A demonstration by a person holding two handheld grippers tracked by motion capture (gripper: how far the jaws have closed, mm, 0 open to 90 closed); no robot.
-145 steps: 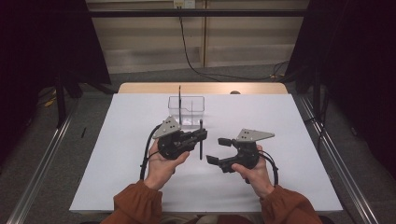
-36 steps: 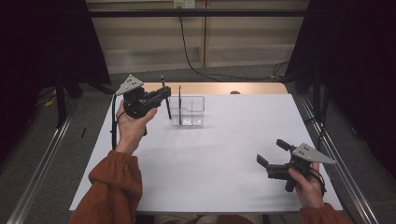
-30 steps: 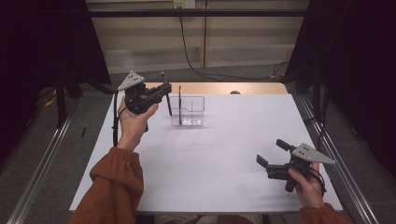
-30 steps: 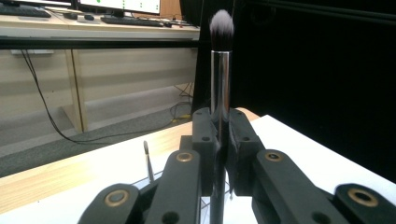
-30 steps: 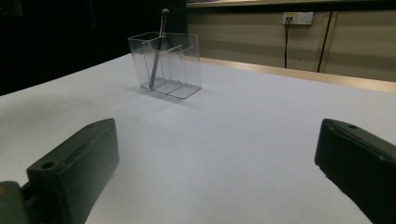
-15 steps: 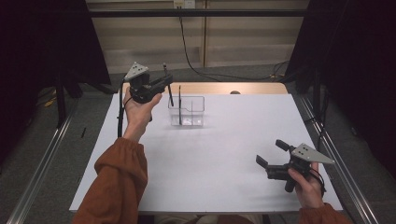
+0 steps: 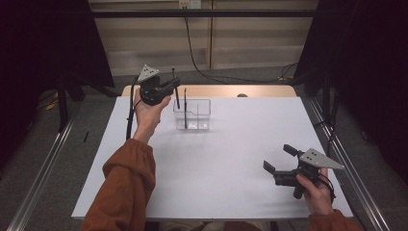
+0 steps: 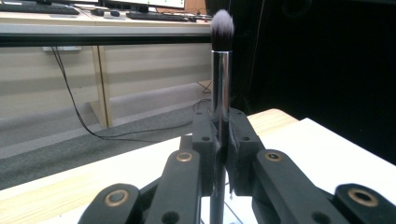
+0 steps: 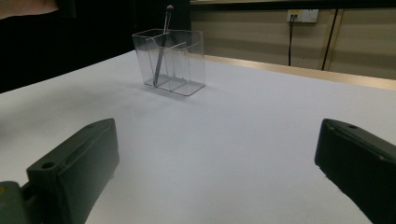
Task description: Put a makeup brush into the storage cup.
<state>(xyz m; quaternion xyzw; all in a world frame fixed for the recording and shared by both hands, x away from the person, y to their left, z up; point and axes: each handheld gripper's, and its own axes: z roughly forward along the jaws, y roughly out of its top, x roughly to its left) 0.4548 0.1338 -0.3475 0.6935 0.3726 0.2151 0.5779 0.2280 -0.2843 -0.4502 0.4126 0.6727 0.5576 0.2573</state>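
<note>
The left tongs [image 7: 169, 87] clamp a makeup brush [image 7: 176, 93] upright beside the clear organizer [image 7: 192, 114] on the counter [image 7: 216, 159]; its lower end could catch the rim. From the left gripper view, the brush [image 8: 220, 84] could slip. In the right gripper view, the tongs stand apart, empty.

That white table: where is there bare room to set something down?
Most of the white table is bare: the wide middle between the clear organizer and the right tongs, and the near left. It is crowded only at the organizer, where the left tongs hold a brush.
</note>
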